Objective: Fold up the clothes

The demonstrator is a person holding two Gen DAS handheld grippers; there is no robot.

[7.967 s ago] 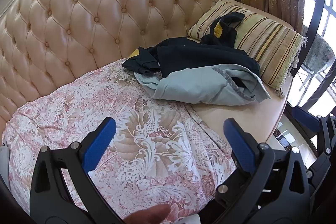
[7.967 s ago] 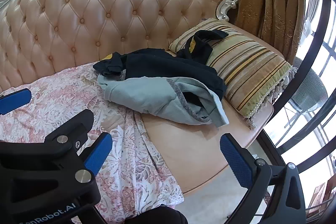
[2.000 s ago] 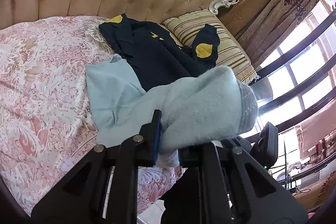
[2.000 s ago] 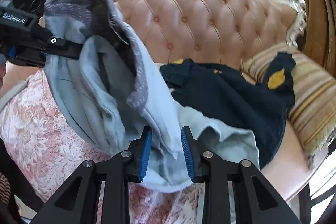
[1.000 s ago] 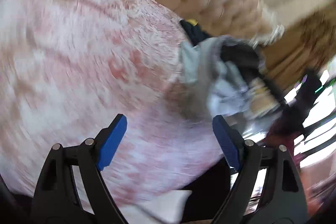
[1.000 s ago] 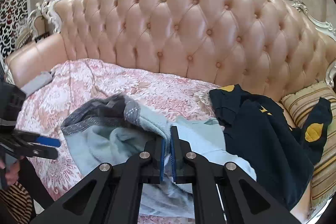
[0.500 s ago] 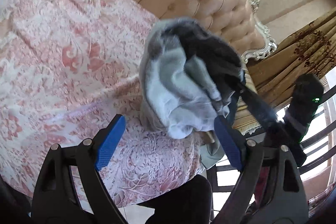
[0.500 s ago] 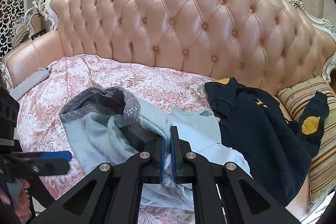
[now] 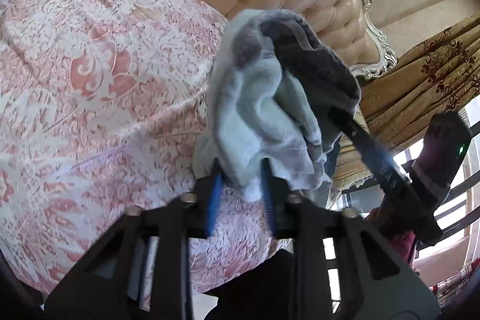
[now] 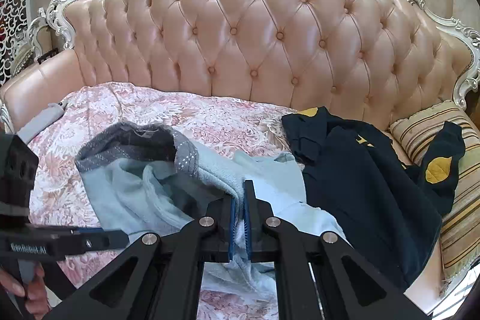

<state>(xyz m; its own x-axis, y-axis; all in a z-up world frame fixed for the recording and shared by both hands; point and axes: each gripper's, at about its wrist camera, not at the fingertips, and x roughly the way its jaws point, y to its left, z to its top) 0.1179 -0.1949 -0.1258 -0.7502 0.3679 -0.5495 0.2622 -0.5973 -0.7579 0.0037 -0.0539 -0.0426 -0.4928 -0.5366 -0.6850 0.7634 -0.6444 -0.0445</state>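
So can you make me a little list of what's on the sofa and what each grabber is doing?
Being folded: light blue garment with a grey knit band, bunched up
Left gripper: fingers closing around a hanging fold of the light blue garment, not fully shut
Right gripper: shut on the light blue garment
Waiting: navy shirt with yellow patches, lying partly on the striped cushion
Underneath: pink floral cover on the tufted sofa
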